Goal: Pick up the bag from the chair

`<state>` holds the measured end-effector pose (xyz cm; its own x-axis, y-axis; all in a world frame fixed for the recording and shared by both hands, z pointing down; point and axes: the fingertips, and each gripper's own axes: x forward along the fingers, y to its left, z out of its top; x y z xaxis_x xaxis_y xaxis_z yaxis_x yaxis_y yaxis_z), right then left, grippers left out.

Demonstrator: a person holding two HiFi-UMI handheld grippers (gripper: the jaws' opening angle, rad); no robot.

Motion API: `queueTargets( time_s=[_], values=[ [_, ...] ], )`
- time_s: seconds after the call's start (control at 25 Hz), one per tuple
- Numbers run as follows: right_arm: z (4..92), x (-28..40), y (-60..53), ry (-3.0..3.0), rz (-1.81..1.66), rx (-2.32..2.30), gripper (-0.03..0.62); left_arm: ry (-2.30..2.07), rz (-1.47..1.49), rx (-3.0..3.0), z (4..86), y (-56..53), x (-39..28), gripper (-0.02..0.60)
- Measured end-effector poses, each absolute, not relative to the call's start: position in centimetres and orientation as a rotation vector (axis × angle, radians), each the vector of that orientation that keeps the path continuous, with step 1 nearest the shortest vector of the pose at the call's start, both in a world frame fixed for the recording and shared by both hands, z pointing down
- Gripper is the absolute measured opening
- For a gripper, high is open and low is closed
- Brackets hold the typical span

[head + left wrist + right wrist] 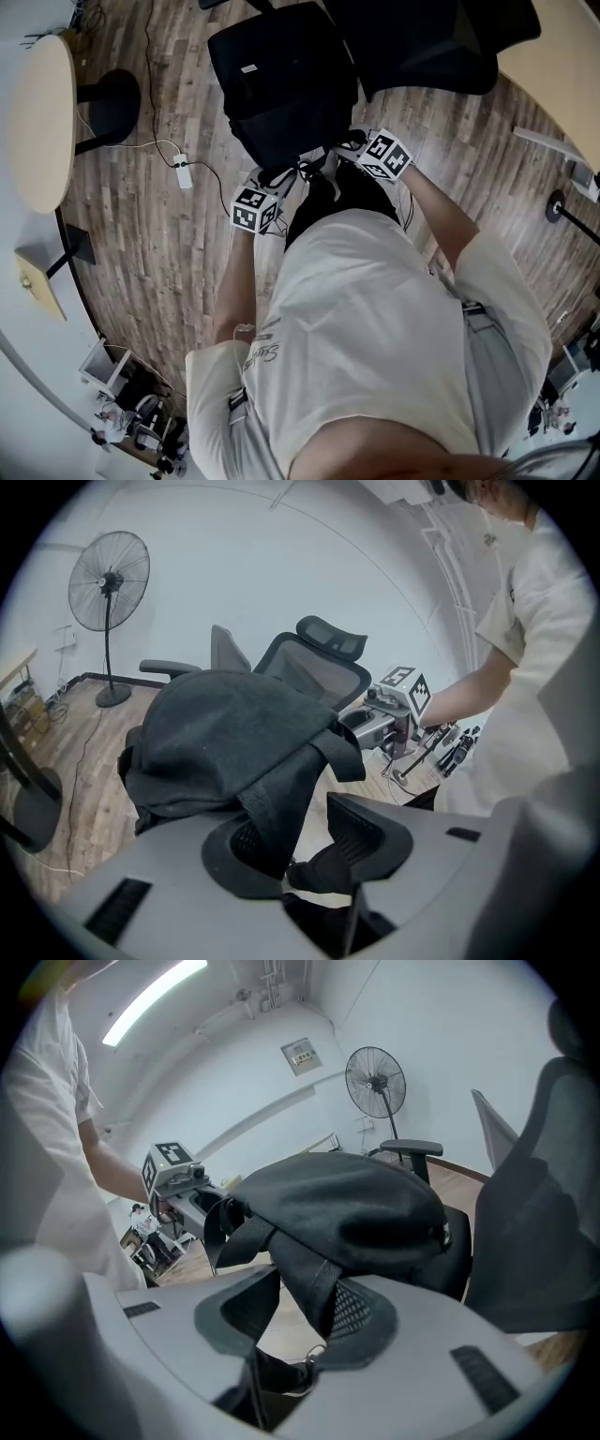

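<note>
Lifting now could leave the bag (281, 84) behind: left gripper (300, 841) and right gripper (300, 1321) fingers (354, 1314) stand spread around its straps (272, 803), unpinched.

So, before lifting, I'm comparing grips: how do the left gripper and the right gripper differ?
The left gripper has its strap against the pad at its view's left; the right gripper has its strap against the pad at its view's right. In the head view the left gripper sits nearer the person, the right gripper further up beside the bag. Shared: both pairs of jaws stand apart with a black strap between, unclamped.
</note>
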<state>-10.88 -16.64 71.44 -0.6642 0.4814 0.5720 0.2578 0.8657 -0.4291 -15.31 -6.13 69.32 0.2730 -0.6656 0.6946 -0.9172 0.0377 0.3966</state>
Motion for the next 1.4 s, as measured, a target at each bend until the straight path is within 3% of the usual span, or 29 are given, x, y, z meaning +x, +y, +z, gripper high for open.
queueTargets(
  time_s=[0.24, 0.92, 1.4],
  values=[
    [69.8, -12.2, -16.9, -2.331, 0.32, -0.559, 0.113, -1.508, 0.392, 1.667, 67.9, -6.0, -16.9, 0.101],
    [66.3, -16.9, -19.0, -2.374, 0.206, -0.409, 0.078, -1.591, 0.279, 1.748, 64.3, -7.9, -21.6, 0.067],
    [61.1, -22.9, -19.9, -2.5, 0.238, -0.296, 0.035, -1.639, 0.162, 1.877, 59.6, -9.8, -28.9, 0.051]
  ],
)
